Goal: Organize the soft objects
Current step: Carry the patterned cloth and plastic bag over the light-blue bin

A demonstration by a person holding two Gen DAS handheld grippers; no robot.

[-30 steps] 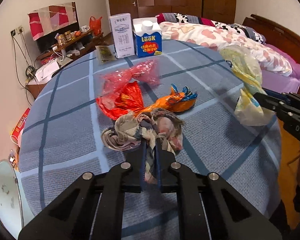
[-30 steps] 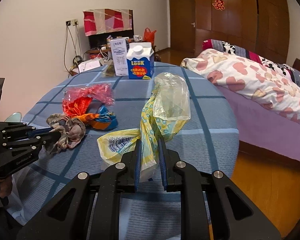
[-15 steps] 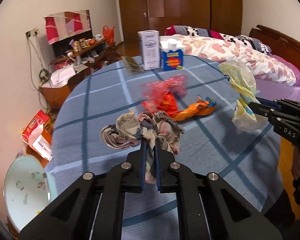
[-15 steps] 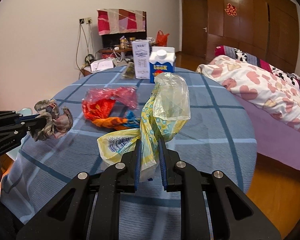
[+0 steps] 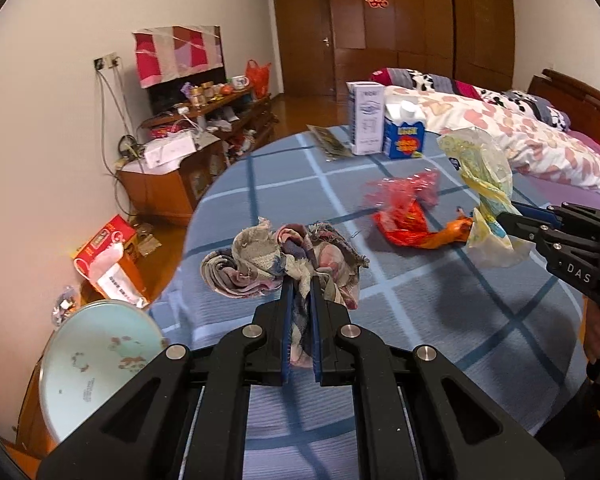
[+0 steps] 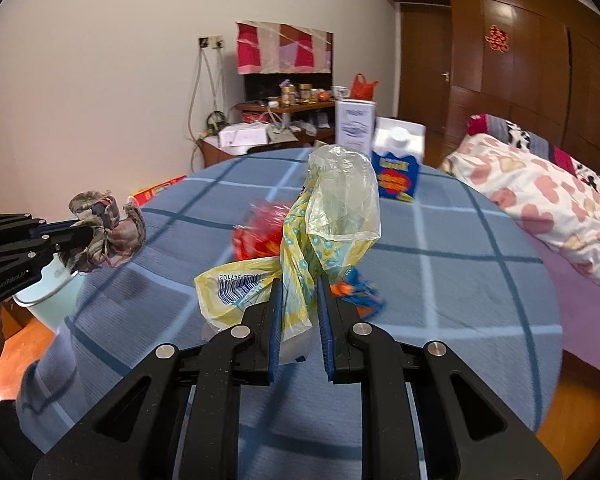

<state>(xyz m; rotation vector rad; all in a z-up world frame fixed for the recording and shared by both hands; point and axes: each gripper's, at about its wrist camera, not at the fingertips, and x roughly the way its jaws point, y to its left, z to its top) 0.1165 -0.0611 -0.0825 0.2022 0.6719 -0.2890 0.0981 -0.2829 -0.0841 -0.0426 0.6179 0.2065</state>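
My left gripper [image 5: 301,286] is shut on a crumpled patterned cloth [image 5: 276,260], held in the air over the left edge of the round blue checked table [image 5: 440,320]. The right wrist view shows the same cloth [image 6: 108,232] at far left, in the left gripper [image 6: 78,236]. My right gripper [image 6: 298,292] is shut on a yellow plastic bag [image 6: 328,216], lifted above the table; that bag [image 5: 484,184] also hangs from the right gripper [image 5: 508,216] in the left wrist view. A red plastic bag [image 5: 404,208] and an orange wrapper [image 5: 448,236] lie on the table.
A white box [image 5: 366,122] and a blue milk carton [image 5: 404,136] stand at the table's far edge. A pale blue basin [image 5: 96,364] sits on the floor to the left, beside a red box [image 5: 108,256]. A bed [image 5: 520,140] lies at right, a cluttered cabinet [image 5: 192,148] at left.
Both grippers have swung left and risen with their loads. The cloth has come off the table's middle to its left edge, and the basin has come into fuller view.
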